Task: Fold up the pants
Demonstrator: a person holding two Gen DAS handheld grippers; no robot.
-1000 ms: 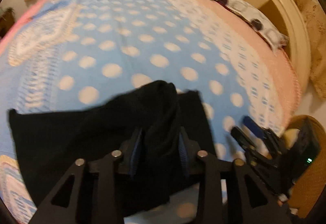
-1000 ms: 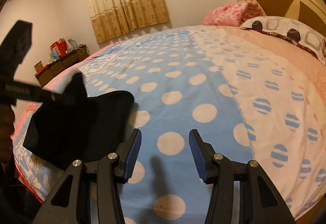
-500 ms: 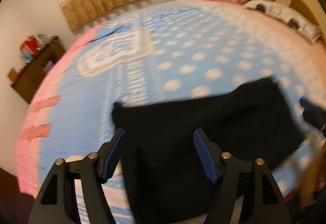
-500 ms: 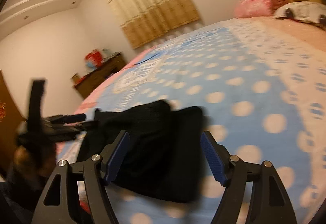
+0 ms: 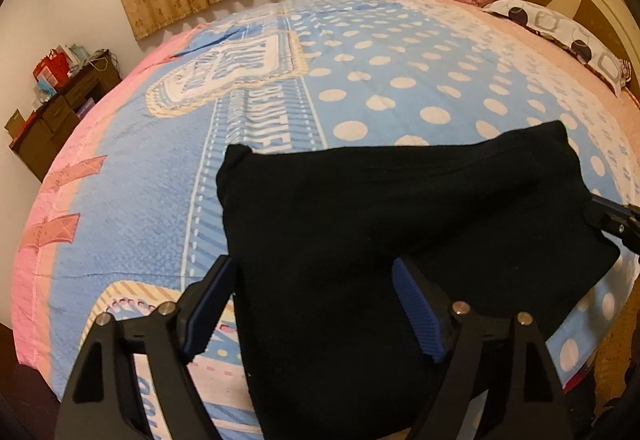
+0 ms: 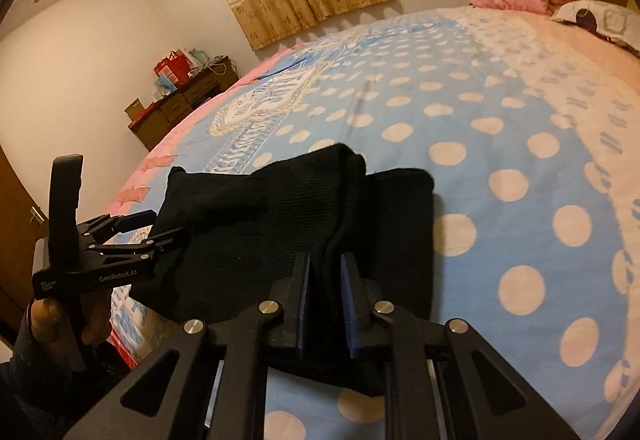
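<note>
Since the earlier frame, the left claw (image 5: pixel 308 308) has let go of the bunched black pants (image 5: pixel 400 224) and swung to their left edge, while the right claw (image 6: pixel 325 300) has moved from bare bedspread onto the garment. The left claw's jaws are opening wide, straddling the edge without pressing it; the right claw's jaws are closing narrow on a raised fold. The pants lie folded on the polka-dot bedspread (image 5: pixel 372 80) near the bed's near edge.

Two close wrist views angled down across the bed (image 5: pixel 360 52), sharing the black pants (image 5: pixel 400 224).
</note>
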